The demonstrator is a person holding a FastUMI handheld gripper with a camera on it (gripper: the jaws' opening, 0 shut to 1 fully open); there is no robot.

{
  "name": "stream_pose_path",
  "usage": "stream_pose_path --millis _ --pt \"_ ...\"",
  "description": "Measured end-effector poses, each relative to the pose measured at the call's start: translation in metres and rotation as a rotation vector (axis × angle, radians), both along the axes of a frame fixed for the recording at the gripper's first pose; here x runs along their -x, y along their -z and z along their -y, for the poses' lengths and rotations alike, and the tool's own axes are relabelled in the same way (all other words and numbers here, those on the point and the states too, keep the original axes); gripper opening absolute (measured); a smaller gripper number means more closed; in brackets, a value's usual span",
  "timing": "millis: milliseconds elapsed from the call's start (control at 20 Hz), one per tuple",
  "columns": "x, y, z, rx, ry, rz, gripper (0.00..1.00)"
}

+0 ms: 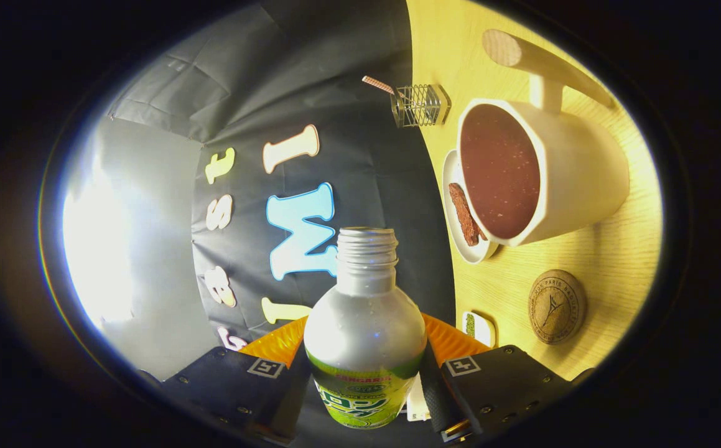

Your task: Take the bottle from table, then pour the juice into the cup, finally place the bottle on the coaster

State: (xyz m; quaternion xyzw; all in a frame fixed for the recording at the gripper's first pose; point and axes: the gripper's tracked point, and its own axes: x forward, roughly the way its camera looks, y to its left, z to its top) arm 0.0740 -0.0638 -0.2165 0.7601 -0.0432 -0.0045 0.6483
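Observation:
A silver bottle [365, 323] with a green label and an open threaded neck sits between the fingers of my gripper [365, 373], which is shut on its body. The view is rolled sideways, so the wooden table [609, 261] stands to the right of the bottle. On it a white cup [559, 174] holds reddish-brown liquid, beyond and to the right of the bottle's mouth. A round cork coaster [556, 306] lies on the table nearer to the fingers than the cup, bare on top.
A small white plate [460, 239] with a brown piece of food lies beside the cup. A wire holder [419, 104] stands further along the table. A wooden stand with a round end [525, 53] rises behind the cup. A small white dish [479, 326] lies near the right finger.

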Motion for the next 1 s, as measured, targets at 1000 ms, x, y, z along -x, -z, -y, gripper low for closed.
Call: stream_pose_path --millis 1000 --pt "-0.0047 0.0000 0.0046 -0.056 0.039 0.005 0.78"
